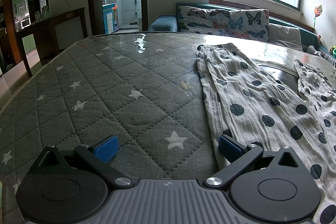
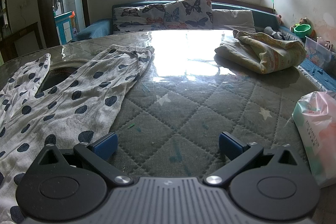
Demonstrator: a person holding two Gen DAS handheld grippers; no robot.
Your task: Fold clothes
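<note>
Right now both grippers hang low over a grey quilted table cover point(image 1: 117, 85) printed with white stars, under a clear glossy sheet. Spread flat on it lies a pair of white polka-dot trousers point(image 1: 258, 98), legs pointing away toward the butterfly-print cushion point(image 1: 222, 21) on the bench below the window. Jaws of the left gripper point(image 1: 168, 145) stand wide apart, holding nothing, its right blue pad just over the trousers' near left edge. Similarly, the right gripper point(image 2: 168, 144) is spread wide and empty, its left pad at the trousers' right edge. Further back on the right sits a folded yellowish blanket point(image 2: 262, 51), and a plastic-wrapped packet point(image 2: 317, 129) lies near the right pad
</note>
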